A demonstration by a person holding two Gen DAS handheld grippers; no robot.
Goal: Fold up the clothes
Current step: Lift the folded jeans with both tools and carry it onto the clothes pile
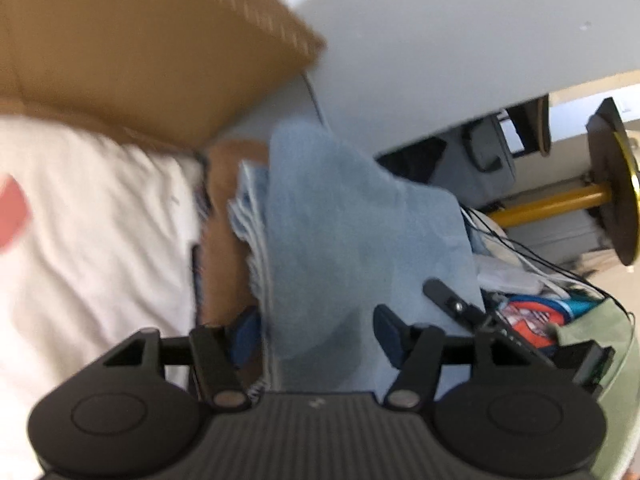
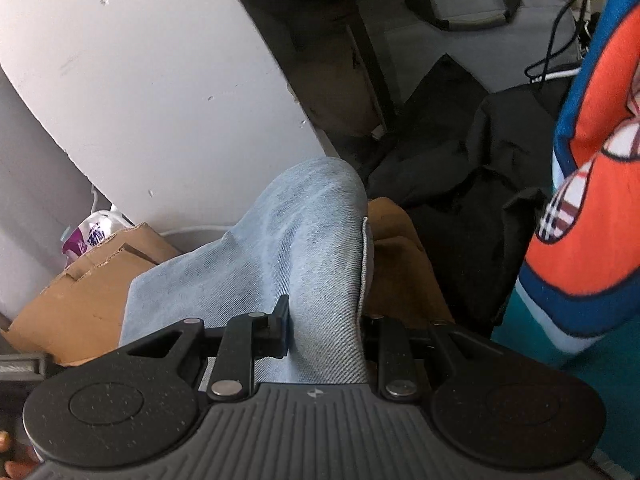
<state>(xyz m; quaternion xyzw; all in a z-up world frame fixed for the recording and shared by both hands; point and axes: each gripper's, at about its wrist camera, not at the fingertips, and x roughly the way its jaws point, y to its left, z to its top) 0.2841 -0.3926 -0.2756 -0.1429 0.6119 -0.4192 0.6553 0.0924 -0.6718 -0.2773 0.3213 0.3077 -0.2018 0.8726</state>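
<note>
Right wrist: our right gripper (image 2: 324, 334) clamps the folded jeans (image 2: 296, 248); our left gripper (image 1: 316, 332) straddles them slack, stowing unfinished.

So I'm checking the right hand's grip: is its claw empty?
No, the right claw is closed on a bunched fold of the light blue denim, which fills the gap between its fingers.
</note>
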